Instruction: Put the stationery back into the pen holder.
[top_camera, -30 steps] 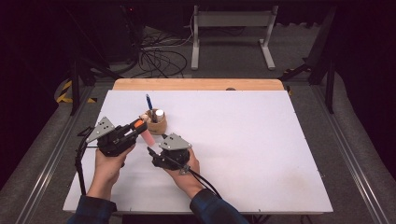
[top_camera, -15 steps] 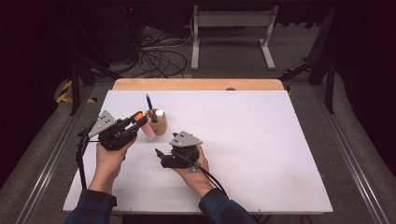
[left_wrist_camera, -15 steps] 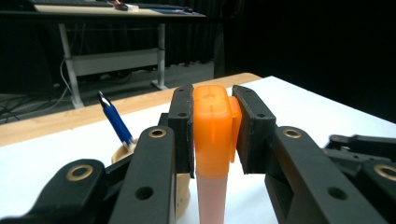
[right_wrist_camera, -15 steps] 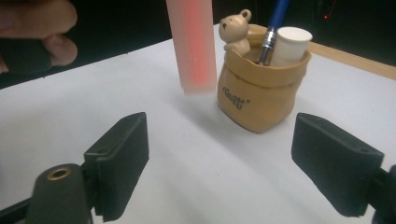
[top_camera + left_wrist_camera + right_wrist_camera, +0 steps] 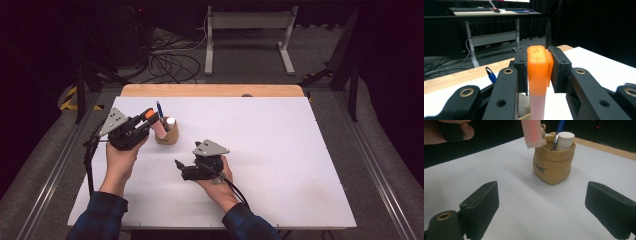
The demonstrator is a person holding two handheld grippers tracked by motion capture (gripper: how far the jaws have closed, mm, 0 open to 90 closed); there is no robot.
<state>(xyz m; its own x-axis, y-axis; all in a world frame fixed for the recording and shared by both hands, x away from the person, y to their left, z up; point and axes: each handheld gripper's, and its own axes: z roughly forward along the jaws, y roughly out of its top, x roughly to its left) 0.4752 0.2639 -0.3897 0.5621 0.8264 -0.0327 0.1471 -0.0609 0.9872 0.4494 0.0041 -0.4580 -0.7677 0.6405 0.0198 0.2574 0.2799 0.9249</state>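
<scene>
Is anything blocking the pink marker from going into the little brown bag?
Partly. A blue pen and a white tube already stand in the bag. The marker, held by the left tool, hangs over the bag's free near edge.

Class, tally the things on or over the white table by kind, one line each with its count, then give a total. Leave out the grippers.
Tan sack-shaped holder: 1
Orange-capped pink marker, clamped in the left gripper just over the holder: 1
Blue pen in the holder: 1
White cylinder in the holder: 1
Total: 4
</scene>
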